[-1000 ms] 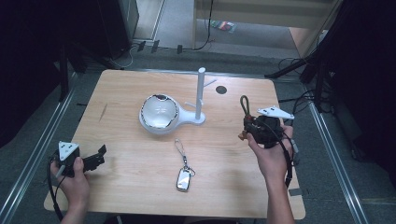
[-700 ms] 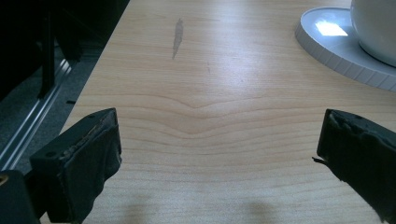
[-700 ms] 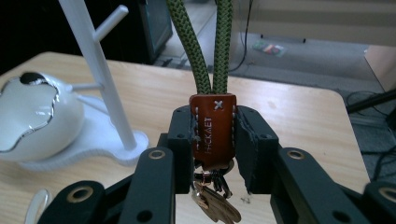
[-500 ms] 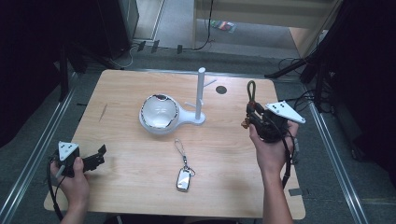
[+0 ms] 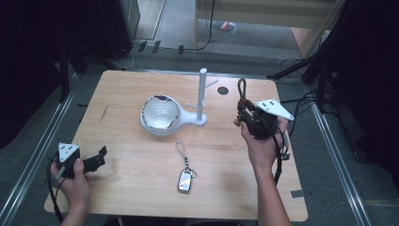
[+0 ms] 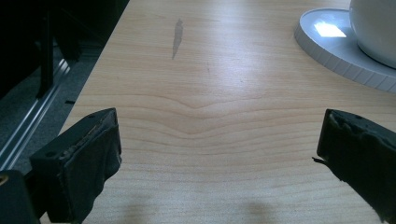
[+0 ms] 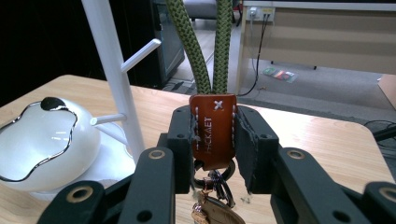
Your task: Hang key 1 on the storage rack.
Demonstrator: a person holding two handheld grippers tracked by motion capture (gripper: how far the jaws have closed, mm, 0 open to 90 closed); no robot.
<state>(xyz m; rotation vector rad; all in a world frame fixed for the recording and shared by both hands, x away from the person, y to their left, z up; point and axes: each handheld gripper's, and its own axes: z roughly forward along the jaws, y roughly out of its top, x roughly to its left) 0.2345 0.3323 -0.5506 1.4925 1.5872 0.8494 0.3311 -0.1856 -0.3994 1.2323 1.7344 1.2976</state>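
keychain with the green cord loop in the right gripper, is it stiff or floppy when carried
Probably semi-stiff: the green cord loop stands upright above the leather tab clamped in the right gripper. The metal rings below hang loose, so they likely swing.

The right gripper (image 5: 244,115) is raised over the table's (image 5: 131,197) right side, with the rope keychain (image 7: 212,126) upright between its jaws and the loop rising above them. To its left stands the peg stand (image 5: 202,94), and beyond that, still farther left, the bowl (image 5: 160,114) on the same base. Nearer the person and to its left lies the key fob (image 5: 185,181). The left gripper (image 5: 91,160) sits well apart at the near left corner.
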